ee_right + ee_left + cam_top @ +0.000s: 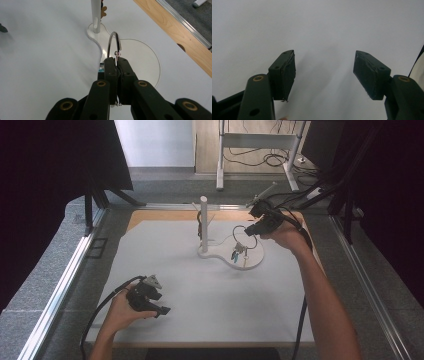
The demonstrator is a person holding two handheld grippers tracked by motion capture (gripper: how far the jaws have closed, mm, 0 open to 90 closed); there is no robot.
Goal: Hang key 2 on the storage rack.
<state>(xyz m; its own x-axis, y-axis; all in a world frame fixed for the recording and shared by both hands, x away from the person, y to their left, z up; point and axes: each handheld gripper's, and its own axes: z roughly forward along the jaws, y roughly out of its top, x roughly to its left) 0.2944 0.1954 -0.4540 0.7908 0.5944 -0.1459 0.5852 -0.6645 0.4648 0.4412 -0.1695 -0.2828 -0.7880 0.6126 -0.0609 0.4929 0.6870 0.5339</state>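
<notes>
While my left gripper [152,302] rests low on the white worktop [200,295] at the near left, its fingers [284,75] are released, spread wide over bare surface with nothing between them. Further right stands the white stand [203,222], an upright post on a flat base [252,262] that swells into a round plate. Over that plate my right gripper [251,231] has its fingers [111,72] clenched on a metal ring [114,43], gripping it at the clasp so the loop rises clear beyond the fingertips. Small keys [239,252] hang from the ring just above the plate. The post lies left of the ring and a little beyond it, and its long axis is vertical, so I judge the loop must travel leftward towards it. The right hand is plainly nearer; the left is well apart.
</notes>
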